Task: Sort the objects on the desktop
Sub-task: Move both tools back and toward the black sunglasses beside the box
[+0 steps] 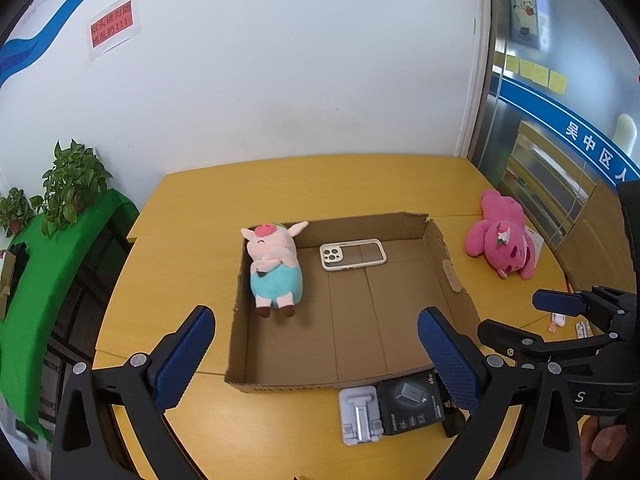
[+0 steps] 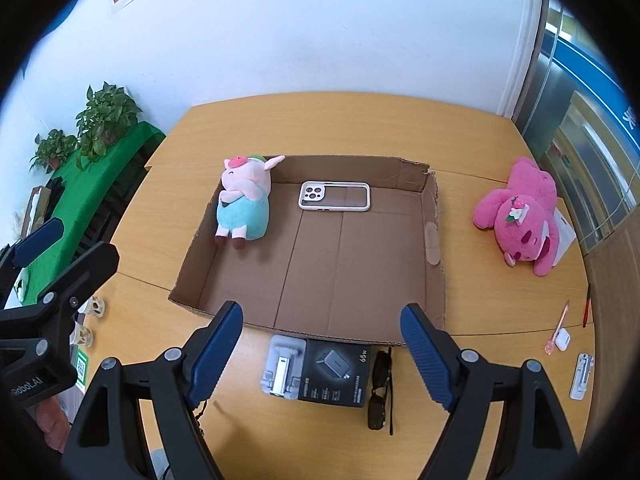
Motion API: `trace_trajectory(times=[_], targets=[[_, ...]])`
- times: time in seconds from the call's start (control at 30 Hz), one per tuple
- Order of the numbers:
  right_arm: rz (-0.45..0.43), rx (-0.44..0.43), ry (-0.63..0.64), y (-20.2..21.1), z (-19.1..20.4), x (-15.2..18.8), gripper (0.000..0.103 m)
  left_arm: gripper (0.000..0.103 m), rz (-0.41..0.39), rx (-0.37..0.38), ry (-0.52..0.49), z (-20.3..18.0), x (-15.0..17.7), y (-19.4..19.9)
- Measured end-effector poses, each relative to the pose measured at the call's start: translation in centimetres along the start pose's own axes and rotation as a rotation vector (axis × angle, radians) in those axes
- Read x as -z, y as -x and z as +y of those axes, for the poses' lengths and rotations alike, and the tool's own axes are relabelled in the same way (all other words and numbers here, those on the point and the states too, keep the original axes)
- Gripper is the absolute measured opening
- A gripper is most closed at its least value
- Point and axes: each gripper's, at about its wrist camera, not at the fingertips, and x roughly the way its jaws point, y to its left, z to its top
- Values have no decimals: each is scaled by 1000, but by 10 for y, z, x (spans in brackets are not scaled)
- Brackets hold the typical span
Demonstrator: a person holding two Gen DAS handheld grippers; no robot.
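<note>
A shallow cardboard box [image 1: 452,276] [image 2: 432,236] lies open on the yellow table. Inside it a pink pig plush in blue overalls [image 1: 274,268] [image 2: 244,204] leans in the far left corner, beside a white phone case [image 1: 353,255] [image 2: 334,196]. A pink bear plush [image 1: 502,236] [image 2: 520,216] lies on the table right of the box. A grey phone stand [image 1: 358,414] [image 2: 284,370], a black charger box [image 1: 412,406] [image 2: 336,372] and sunglasses [image 2: 380,392] lie in front of the box. My left gripper [image 1: 316,356] and right gripper [image 2: 320,354] are open and empty, above the front items.
Right of the box lie a pink pen [image 2: 558,326], a white earbud case [image 2: 562,340] and a small white clip [image 2: 582,376]. Potted plants [image 2: 104,120] stand on a green-covered shelf [image 1: 36,264] at the left. A white wall is behind the table.
</note>
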Motion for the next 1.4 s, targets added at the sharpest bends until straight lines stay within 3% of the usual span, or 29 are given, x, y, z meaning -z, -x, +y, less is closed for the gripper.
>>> trace_trajectory(times=[0.37,0.57,0.77,1.13,1.4], targets=[[-12,-80,-24,11,-64,17,81,103,32,-52,43,-61,14,7],[-18,-116,-9,13,-78,23,81,103,33,-70,18,-81,21,12],[-19,-126,-14,14,-81,27,81,103,40,-52,43,-77,21,3],[-11,-57,-63,13,-91,31,81,103,72,11,22,-75,14,-21],[31,-58,-60,-4,-80,30,81,103,104,13,63,-54,22,-29]])
